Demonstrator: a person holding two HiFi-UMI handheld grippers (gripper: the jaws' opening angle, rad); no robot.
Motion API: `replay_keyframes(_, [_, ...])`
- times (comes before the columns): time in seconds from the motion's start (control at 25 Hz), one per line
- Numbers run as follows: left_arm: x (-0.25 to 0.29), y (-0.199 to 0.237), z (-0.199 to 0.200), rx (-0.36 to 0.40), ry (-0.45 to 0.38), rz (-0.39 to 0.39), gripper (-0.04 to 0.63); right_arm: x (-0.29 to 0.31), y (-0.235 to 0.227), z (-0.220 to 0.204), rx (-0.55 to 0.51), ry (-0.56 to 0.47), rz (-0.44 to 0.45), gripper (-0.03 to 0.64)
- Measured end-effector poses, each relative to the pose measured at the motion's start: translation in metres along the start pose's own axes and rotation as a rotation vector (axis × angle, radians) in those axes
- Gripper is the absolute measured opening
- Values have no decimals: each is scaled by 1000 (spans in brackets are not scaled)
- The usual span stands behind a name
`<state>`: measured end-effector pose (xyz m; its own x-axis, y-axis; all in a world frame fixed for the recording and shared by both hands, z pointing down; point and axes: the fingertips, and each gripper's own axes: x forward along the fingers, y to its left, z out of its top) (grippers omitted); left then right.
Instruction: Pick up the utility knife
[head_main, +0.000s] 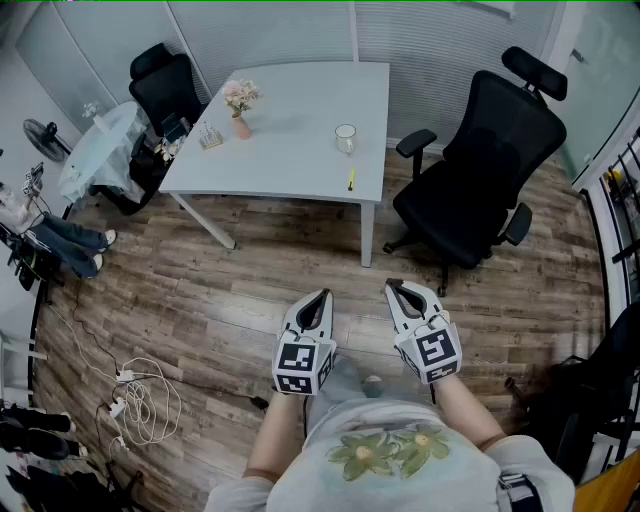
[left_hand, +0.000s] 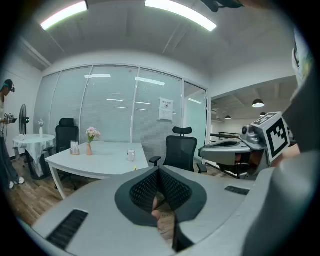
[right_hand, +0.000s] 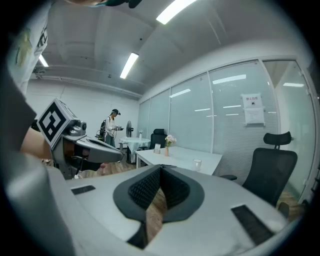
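Well back from the bench (head_main: 290, 140), left gripper (head_main: 321, 300) and right gripper (head_main: 397, 292) empty, jaws pressed together. At its near edge, utility knife (head_main: 351, 180) untouched. Next: closing in, spreading jaws.

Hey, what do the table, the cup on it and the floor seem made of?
Table: probably laminate or painted board, smooth matte pale top. Cup: likely clear glass, see-through with a bright rim. Floor: wood-look planks with grain and seams; real wood or vinyl, I can't tell.
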<state>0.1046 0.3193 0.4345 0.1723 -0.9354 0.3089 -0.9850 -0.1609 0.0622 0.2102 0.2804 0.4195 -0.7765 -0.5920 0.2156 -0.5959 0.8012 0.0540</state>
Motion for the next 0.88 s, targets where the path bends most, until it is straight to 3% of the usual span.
replay_keyframes(0.16, [-10,-17,-3,-12,-9,34,3,-20,2,-9,13,6,26,3])
replay_keyframes(0.4, [-10,-25,-11,3,11,21,3,-18,7,-13,21,11,44,3])
replay_keyframes(0.88, [36,39,9,1,7,7,3,63,-23,17,-1,-39,-45,5])
